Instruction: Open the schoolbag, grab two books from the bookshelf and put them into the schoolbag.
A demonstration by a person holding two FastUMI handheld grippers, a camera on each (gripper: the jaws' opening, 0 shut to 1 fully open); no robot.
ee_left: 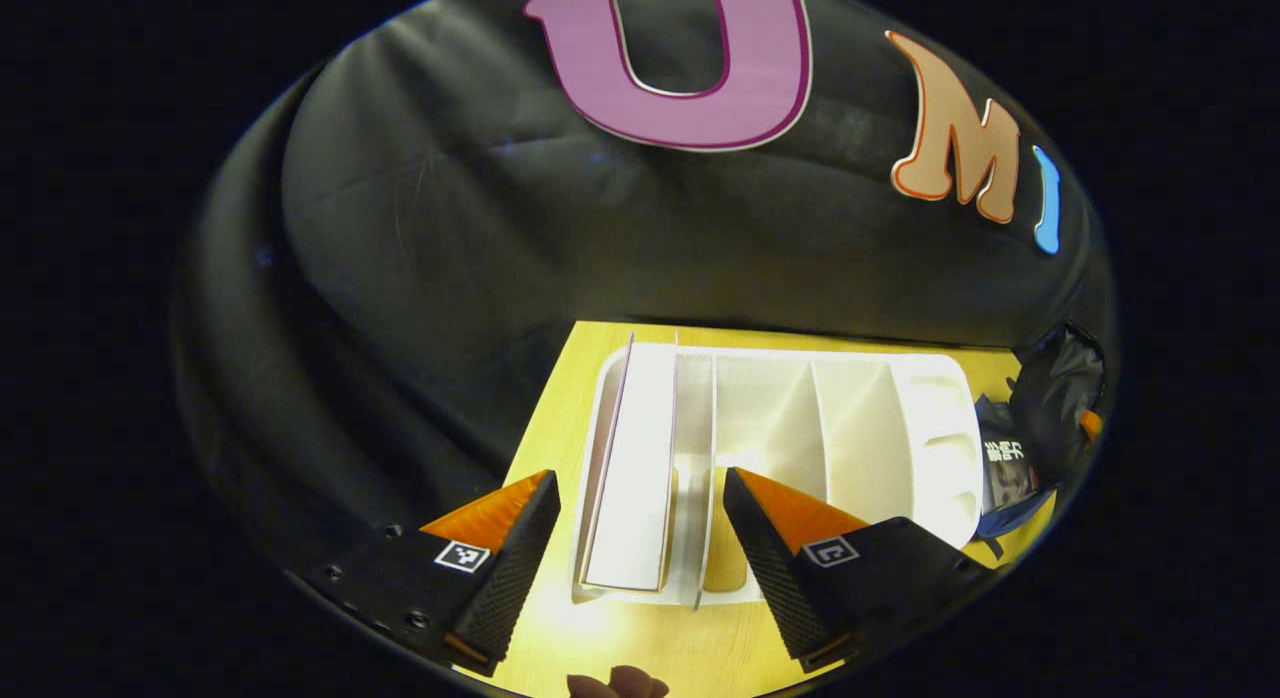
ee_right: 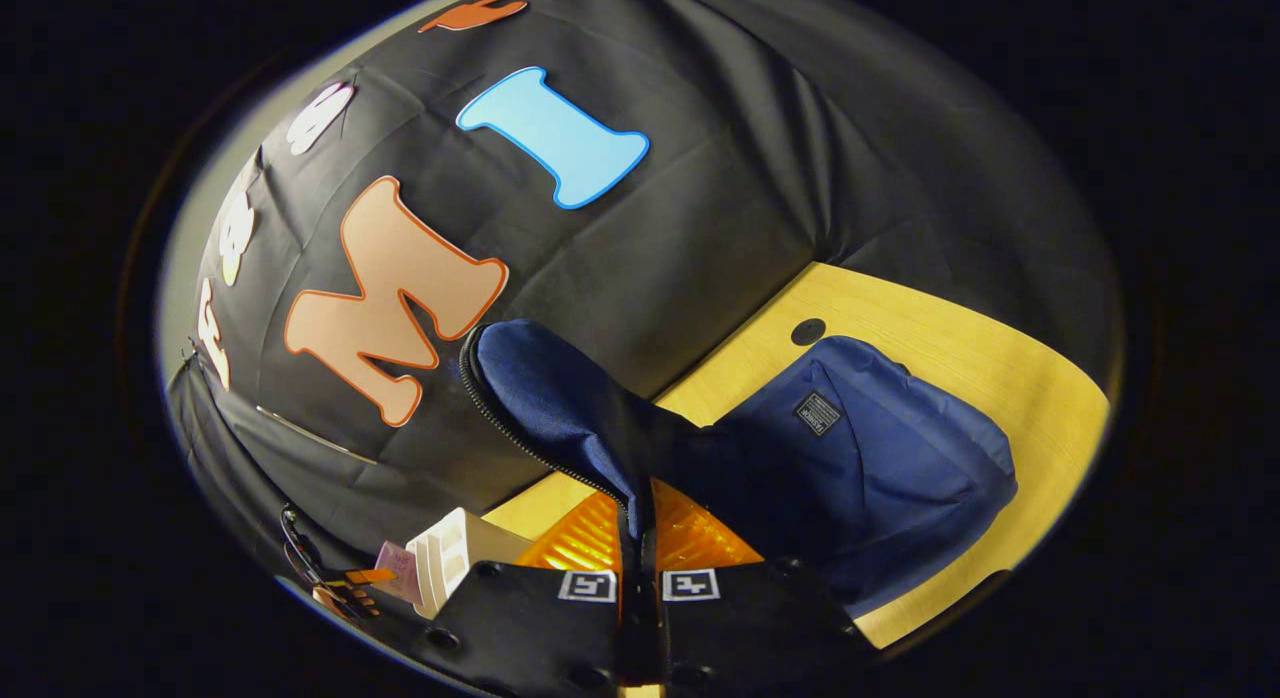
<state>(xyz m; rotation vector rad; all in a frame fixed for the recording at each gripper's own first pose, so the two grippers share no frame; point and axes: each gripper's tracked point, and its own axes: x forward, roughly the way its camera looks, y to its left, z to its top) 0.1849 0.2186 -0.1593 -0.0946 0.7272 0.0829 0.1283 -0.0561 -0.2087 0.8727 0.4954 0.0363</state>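
Left gripper view looks down at a white bookshelf (ee_left: 850, 418) that sits on a yellow table (ee_left: 640, 648). The left gripper (ee_left: 640, 538) has its two fingers spread wide, with nothing between them. One finger is at about 7 o'clock and the other at about 5 o'clock. A thin book (ee_left: 630, 478) with a pale cover stands in the slot at the left end of the bookshelf, just past the gap between the fingers. The other slots, toward 3 o'clock, look bare. At the edge near 3 o'clock there is a bit of the blue schoolbag (ee_left: 1005, 478) beside the bookshelf, and something dark above it that is too blurry to tell. In the right gripper view, the right gripper (ee_right: 638, 538) is at 6 o'clock with its fingers pinched tight on the flap of the schoolbag (ee_right: 860, 458). The flap (ee_right: 560, 398) is lifted up toward 10 o'clock, and a zipper (ee_right: 520, 428) runs along its edge. The rest of the schoolbag lies on the yellow table toward 3 o'clock and has a small dark patch (ee_right: 817, 413) on it. A little dark round hole (ee_right: 807, 331) is in the table just above the bag. Near 7 o'clock the end of the white bookshelf shows, with a bit of purple beside it.
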